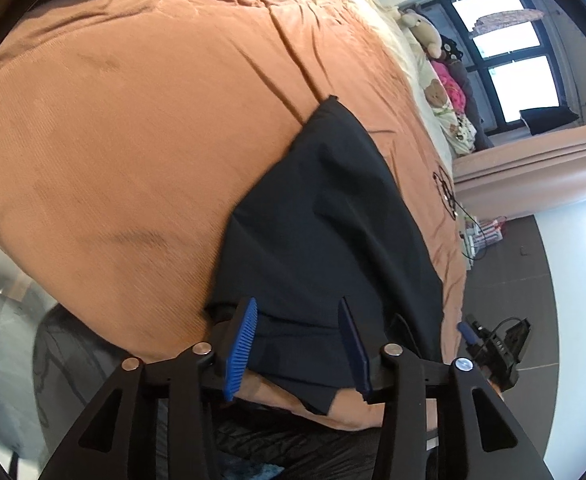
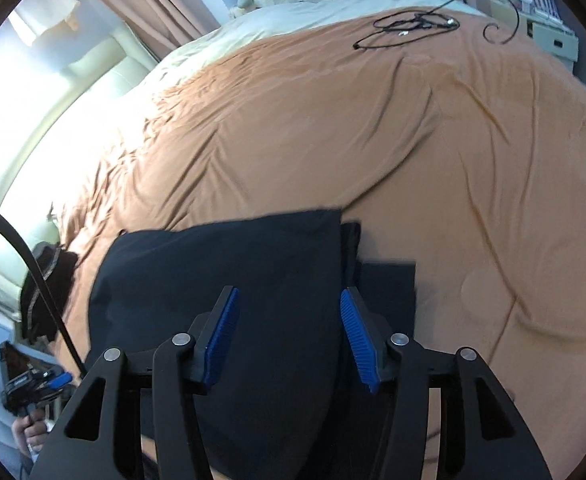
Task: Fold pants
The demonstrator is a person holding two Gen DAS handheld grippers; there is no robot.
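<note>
The dark navy folded fabric pants (image 1: 325, 216) are lying flat on the orange-brown bedspread (image 1: 133, 140) near the bed's near edge, in a compact stack with a lower layer peeking out on one side in the right wrist view (image 2: 389, 284). We are holding our left tool (image 1: 299, 346) just above the near end of the pants, its blue ribbed pads (image 1: 241, 346) standing apart with the cloth lying below the gap and neither pad pressing on it. We are holding our right tool (image 2: 293, 338) over the same stack, its jaws likewise parted and gripping nothing, the dark cloth showing between them. Farther up the bedspread a thin black cable (image 2: 409, 26) is lying in loose loops. Beyond that, stuffed toys (image 1: 425, 30) are resting on a cream sheet (image 2: 293, 12) beside a dark-framed window (image 1: 505, 52), with pinkish curtains (image 2: 153, 4) hanging behind.
</note>
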